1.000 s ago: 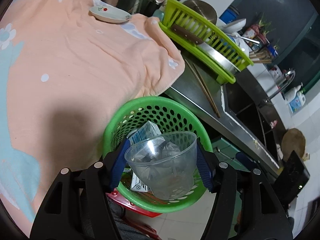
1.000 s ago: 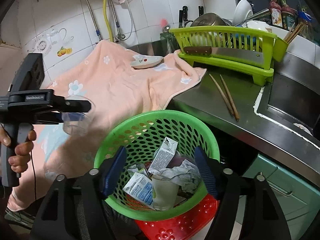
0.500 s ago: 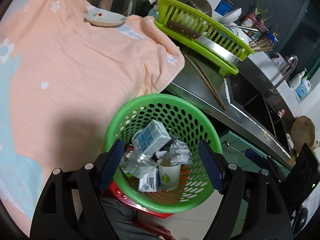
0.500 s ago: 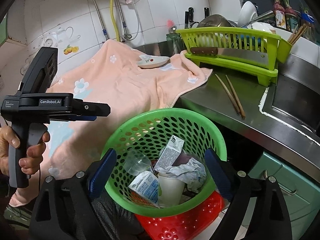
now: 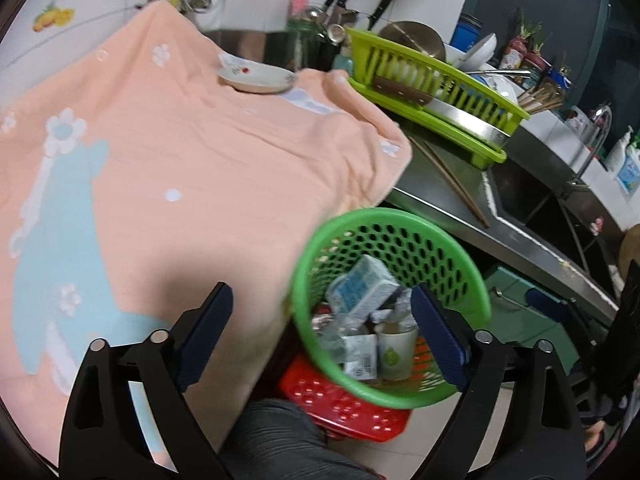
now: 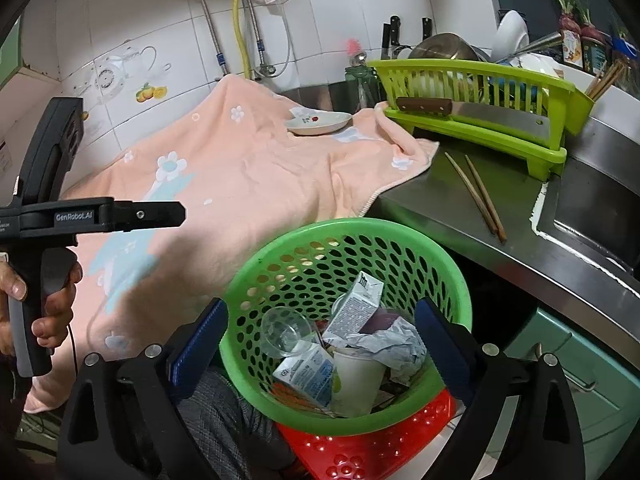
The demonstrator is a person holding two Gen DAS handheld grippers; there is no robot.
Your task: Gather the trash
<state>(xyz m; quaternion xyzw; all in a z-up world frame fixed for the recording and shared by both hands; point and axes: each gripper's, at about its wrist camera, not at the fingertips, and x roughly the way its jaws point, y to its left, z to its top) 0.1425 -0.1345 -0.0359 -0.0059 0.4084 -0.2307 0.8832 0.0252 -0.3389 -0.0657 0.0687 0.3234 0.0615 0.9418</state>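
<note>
A green perforated basket (image 5: 394,222) (image 6: 348,232) stands on a red stool (image 6: 372,452) beside the counter. It holds milk cartons (image 6: 358,308), a paper cup (image 6: 354,376), crumpled paper (image 6: 390,344) and a clear plastic cup (image 6: 282,330) lying on its side. My left gripper (image 5: 320,332) is open and empty, up and left of the basket over the peach towel (image 5: 180,168); it also shows in the right wrist view (image 6: 156,214). My right gripper (image 6: 324,344) is open and empty just above the basket.
A small white dish (image 6: 318,122) sits on the towel at the back. A lime dish rack (image 6: 480,120) holds a cleaver and dishes. Two chopsticks (image 6: 478,194) lie on the steel counter, and the sink (image 6: 600,208) is at the right.
My left gripper opened and let go of the clear plastic cup, which dropped into the basket. The left gripper then swung left and up, away from the basket.
</note>
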